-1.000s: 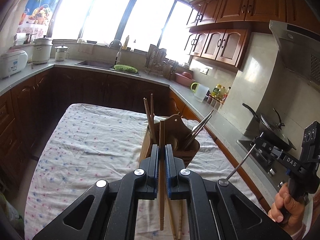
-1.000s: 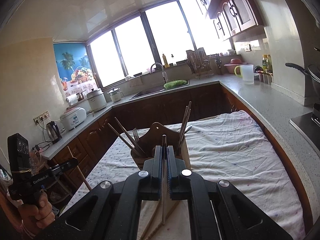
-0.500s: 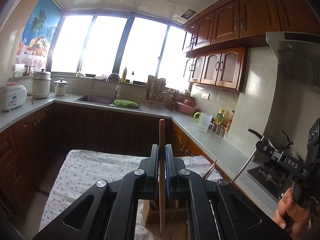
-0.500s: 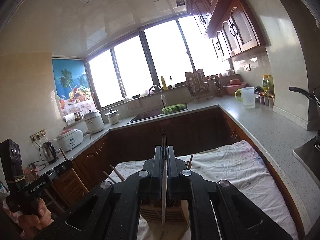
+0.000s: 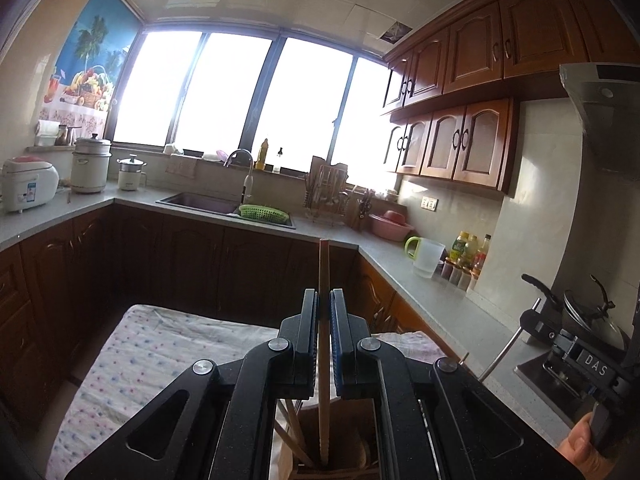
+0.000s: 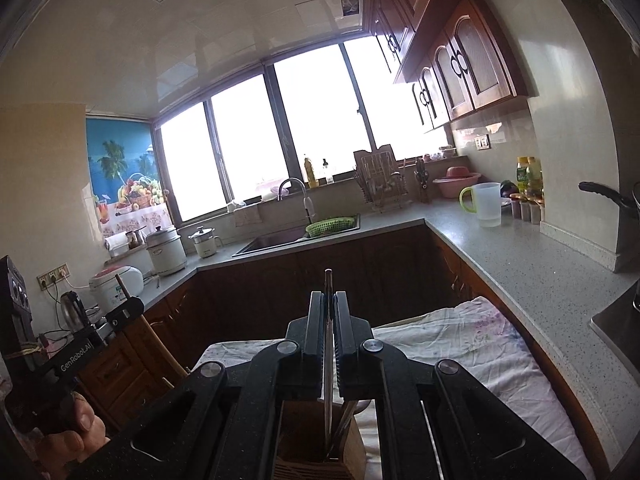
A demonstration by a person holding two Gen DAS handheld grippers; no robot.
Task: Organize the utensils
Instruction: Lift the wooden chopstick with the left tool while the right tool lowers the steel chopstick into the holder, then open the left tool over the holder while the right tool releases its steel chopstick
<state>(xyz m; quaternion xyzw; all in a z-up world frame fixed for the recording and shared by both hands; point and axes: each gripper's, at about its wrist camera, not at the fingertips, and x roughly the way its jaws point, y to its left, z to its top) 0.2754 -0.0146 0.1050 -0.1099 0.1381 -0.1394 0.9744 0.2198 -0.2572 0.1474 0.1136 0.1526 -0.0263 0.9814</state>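
My left gripper (image 5: pixel 323 300) is shut on a wooden chopstick (image 5: pixel 323 272). It stands upright, and its lower end reaches into the wooden utensil holder (image 5: pixel 304 462) below. My right gripper (image 6: pixel 329 302) is shut on a thin metal utensil (image 6: pixel 328 400). This also stands upright, with its lower end inside the holder (image 6: pixel 296 448). The holder contains other chopsticks and metal utensils. It stands on a table with a dotted white cloth (image 5: pixel 132 364). Each gripper shows at the edge of the other's view, the right one (image 5: pixel 576 356) and the left one (image 6: pixel 84 344).
Dark wood cabinets and a grey L-shaped counter (image 6: pixel 512 256) surround the table. On the counter are a sink (image 5: pixel 200 202), a green basket (image 5: pixel 262 212), a dish rack (image 6: pixel 380 184), a white jug (image 6: pixel 486 204), bottles and rice cookers (image 5: pixel 28 184). A pan on a stove (image 5: pixel 592 320) is at right.
Both grippers have tilted up and moved over the holder. The chopstick and the metal utensil went from lying over the table to standing upright with their lower ends in the holder.
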